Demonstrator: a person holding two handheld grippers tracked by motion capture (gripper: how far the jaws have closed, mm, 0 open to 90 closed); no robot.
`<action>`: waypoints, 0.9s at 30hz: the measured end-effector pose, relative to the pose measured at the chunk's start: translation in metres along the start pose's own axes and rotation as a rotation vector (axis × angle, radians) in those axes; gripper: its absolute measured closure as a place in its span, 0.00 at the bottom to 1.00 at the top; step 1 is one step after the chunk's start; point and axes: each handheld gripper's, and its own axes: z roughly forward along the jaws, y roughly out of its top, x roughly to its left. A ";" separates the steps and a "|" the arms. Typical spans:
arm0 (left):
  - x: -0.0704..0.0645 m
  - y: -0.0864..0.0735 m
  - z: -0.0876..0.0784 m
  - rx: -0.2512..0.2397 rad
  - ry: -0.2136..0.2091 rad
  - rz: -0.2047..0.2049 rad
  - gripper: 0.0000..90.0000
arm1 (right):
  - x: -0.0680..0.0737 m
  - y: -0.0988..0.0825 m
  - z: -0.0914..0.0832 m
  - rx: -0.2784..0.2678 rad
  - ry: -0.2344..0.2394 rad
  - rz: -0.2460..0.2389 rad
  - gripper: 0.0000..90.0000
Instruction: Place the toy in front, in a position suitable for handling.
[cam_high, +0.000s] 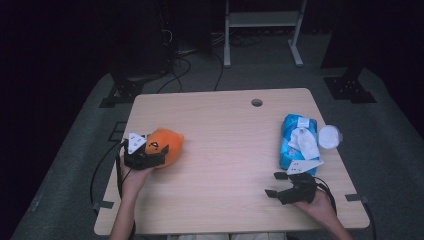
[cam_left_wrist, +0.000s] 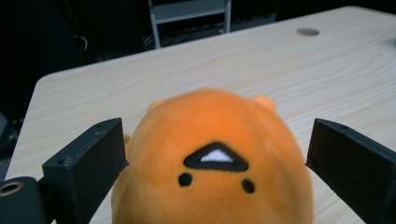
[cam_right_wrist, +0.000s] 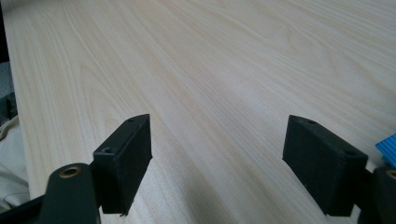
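An orange plush toy with a small black-and-white face lies at the table's left side. My left gripper is open around it, one jaw on each side. In the left gripper view the plush toy sits between the spread jaws of that gripper, close to the left jaw and with a small gap at the right one. My right gripper rests open near the front right of the table, pointing left. In the right gripper view, that gripper has bare wood between its jaws.
A blue packet with a white cloth on top lies just beyond the right gripper; its corner shows in the right gripper view. A white round lid sits beside it. The table has a cable hole.
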 end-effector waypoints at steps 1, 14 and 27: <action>0.000 0.000 0.000 0.000 0.000 0.000 0.05 | 0.000 0.000 0.000 0.000 0.000 0.000 0.25; 0.001 -0.012 0.006 0.070 0.003 -0.015 0.20 | 0.003 0.001 0.000 -0.002 0.003 -0.005 0.25; 0.000 -0.009 0.002 0.056 -0.002 -0.024 0.43 | 0.003 0.001 -0.002 -0.020 0.006 -0.010 0.27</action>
